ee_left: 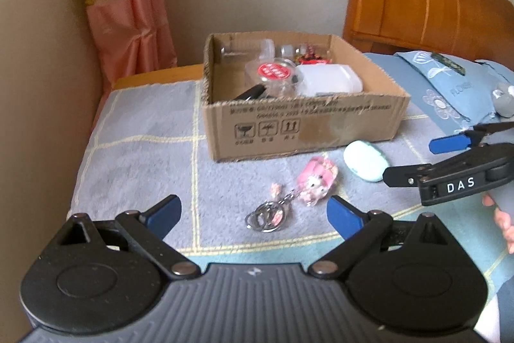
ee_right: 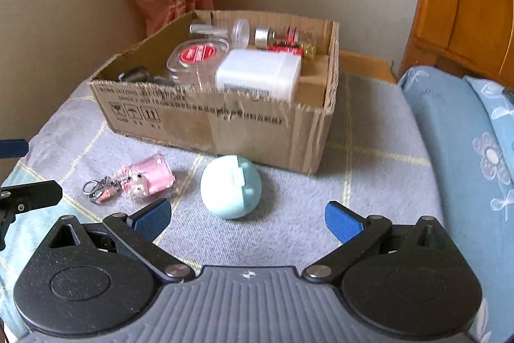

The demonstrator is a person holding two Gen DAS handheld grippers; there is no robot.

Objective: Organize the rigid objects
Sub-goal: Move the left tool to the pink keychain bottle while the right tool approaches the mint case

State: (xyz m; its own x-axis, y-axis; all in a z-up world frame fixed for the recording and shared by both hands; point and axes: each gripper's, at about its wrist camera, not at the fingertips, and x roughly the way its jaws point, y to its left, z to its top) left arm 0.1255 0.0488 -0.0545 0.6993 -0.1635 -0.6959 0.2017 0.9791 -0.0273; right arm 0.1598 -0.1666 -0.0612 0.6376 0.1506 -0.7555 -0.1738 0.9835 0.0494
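Right wrist view showed the right claw (ee_right: 247,219) spread wide and empty, its blue ribbed pads on either side of the mint egg-shaped case (ee_right: 230,186), which lay on the bed (ee_right: 369,182) just in front of the cardboard box (ee_right: 208,121). That framing suggested the case was the next pick: smooth, hard plastic with a seam and a small latch, rounded enough that it might roll or slip from a pinch off its middle. Left of the case, also in front of the box, lay the pink keychain (ee_right: 147,179), a clear glossy block holding a small figure, with metal rings trailing from it. The left claw (ee_left: 253,214) was likewise open and held nothing, poised over those rings, probably because the keychain was its target. Inside the box sat items already gathered: a white plastic container (ee_right: 260,76), a clear tub with a red label (ee_right: 196,57), and small bottles against the back wall. The box walls were torn, corrugated card; the bed's cover was soft, napped and checked, so things would settle rather than slide.
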